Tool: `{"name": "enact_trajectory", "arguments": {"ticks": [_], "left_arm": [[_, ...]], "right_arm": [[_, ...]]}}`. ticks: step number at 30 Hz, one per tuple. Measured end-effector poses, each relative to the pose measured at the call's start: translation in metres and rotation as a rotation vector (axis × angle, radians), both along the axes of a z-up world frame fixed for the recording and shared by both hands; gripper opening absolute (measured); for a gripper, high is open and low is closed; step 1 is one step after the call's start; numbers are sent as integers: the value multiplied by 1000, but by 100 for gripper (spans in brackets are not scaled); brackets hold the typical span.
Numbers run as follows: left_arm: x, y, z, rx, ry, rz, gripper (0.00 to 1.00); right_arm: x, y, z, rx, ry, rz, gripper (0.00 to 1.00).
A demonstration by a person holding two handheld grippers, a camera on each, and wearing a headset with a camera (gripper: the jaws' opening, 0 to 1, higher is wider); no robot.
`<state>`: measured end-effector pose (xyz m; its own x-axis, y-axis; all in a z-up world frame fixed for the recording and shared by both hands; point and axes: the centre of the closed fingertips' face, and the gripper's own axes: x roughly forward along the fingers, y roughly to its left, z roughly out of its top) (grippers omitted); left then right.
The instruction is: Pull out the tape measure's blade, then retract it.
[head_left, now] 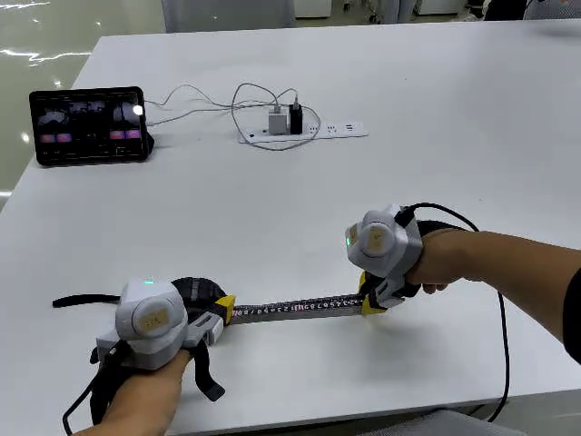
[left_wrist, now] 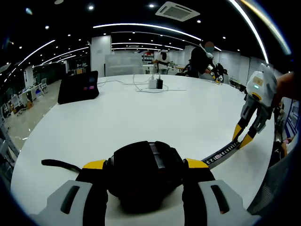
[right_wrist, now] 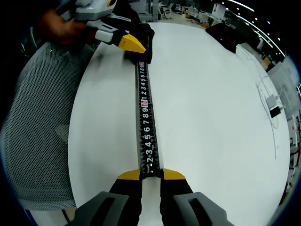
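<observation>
Jaws of left gripper (left_wrist: 146, 164) tight around tape case (left_wrist: 141, 181); right gripper (right_wrist: 151, 175) jaws pinched on blade (right_wrist: 145, 117) tip.

The setting is identified as an open-plan laboratory or office hall. A large white worktable (head_left: 436, 109) is equipped with a power strip (head_left: 309, 130) and a tablet (head_left: 89, 124). Ceiling light strips (left_wrist: 141, 26), a recessed air-conditioning unit (left_wrist: 176, 10) and further desks (left_wrist: 33, 89) are visible beyond.

The right gripper (right_wrist: 151, 175) is pinching the blade (right_wrist: 144, 117) by its end between yellow-tipped jaws. The blade is stretching across the white table (right_wrist: 211, 117) to the black case (right_wrist: 143, 32), which the left gripper (right_wrist: 133, 44) is clamping.
</observation>
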<state>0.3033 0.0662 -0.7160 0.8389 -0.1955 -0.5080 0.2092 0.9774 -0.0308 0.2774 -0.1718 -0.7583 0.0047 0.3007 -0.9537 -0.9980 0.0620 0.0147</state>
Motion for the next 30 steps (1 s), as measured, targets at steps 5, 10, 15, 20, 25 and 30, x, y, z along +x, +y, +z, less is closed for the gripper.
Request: {"name": "enact_trajectory", "arguments": {"ticks": [5, 10, 15, 20, 25, 30], "left_arm": [[1, 0, 0, 0, 0, 0, 60], [1, 0, 0, 0, 1, 0, 60], [0, 0, -1, -1, 1, 0, 60], [0, 0, -1, 0, 1, 0, 60], [0, 0, 0, 0, 1, 1, 60], [0, 0, 0, 0, 2, 0, 60]], "right_arm": [[0, 2, 0, -5, 0, 5, 10], [0, 4, 0, -5, 1, 5, 10], [0, 6, 0, -5, 1, 9, 10], [0, 7, 0, -6, 2, 10, 10], [0, 9, 0, -9, 1, 10, 10], [0, 11, 0, -8, 1, 11, 10]]}}
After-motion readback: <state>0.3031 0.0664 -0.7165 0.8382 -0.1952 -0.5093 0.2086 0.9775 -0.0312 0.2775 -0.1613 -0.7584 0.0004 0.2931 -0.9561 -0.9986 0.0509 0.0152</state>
